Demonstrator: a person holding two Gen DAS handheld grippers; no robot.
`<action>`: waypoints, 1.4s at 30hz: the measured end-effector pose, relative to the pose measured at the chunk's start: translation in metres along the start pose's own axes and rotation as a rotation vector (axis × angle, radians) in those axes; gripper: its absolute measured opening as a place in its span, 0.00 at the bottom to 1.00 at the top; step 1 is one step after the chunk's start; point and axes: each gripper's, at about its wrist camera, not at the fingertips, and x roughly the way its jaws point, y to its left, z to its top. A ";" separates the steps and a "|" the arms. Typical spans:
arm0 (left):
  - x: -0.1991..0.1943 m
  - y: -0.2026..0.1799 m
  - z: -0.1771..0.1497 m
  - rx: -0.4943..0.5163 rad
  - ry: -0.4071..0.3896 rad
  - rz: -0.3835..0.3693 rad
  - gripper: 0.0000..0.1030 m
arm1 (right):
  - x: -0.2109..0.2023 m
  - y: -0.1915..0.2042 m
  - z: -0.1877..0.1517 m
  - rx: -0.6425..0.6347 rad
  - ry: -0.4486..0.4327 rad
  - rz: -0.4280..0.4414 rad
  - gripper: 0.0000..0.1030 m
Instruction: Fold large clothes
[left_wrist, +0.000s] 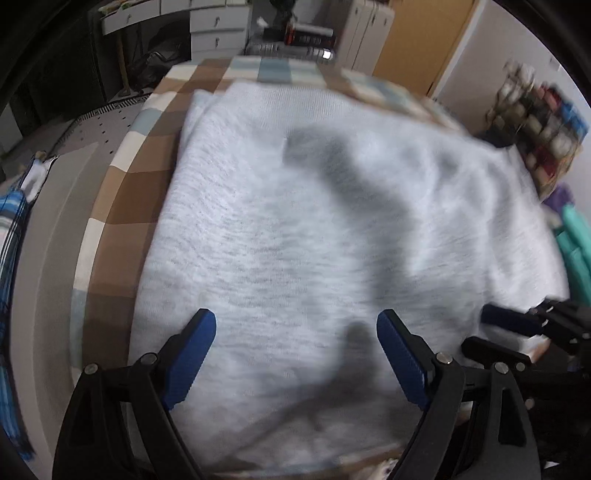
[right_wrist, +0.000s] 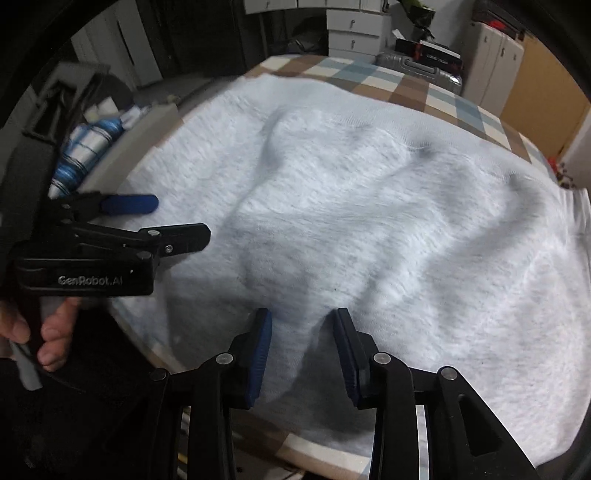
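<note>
Both wrist views angled steeply down, close above shared grey garment (left_wrist: 295, 221), checkered bed (right_wrist: 406, 88)

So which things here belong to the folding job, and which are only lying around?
Belong to the job:
- light grey sweatshirt
- left gripper, jaws wide over it
- right gripper, jaws narrower, a fabric ridge between them
- checked bed cover underneath

Lying about:
- white drawers
- silver suitcase
- teal cloth
- blue striped cloth

A large pale-grey fleecy knit garment (left_wrist: 295, 221) lies spread flat, softly rumpled, across a brown, cream and blue checked worktop (left_wrist: 122, 192).
</note>
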 end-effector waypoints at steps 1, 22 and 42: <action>-0.010 -0.004 -0.002 0.013 -0.035 -0.062 0.83 | -0.013 -0.011 -0.004 0.034 -0.026 0.026 0.30; 0.035 -0.033 -0.003 0.113 0.025 0.209 0.88 | -0.053 -0.087 0.010 0.096 -0.016 -0.236 0.29; 0.036 -0.032 0.000 0.127 0.042 0.226 0.88 | -0.003 -0.120 0.116 0.008 -0.003 -0.463 0.36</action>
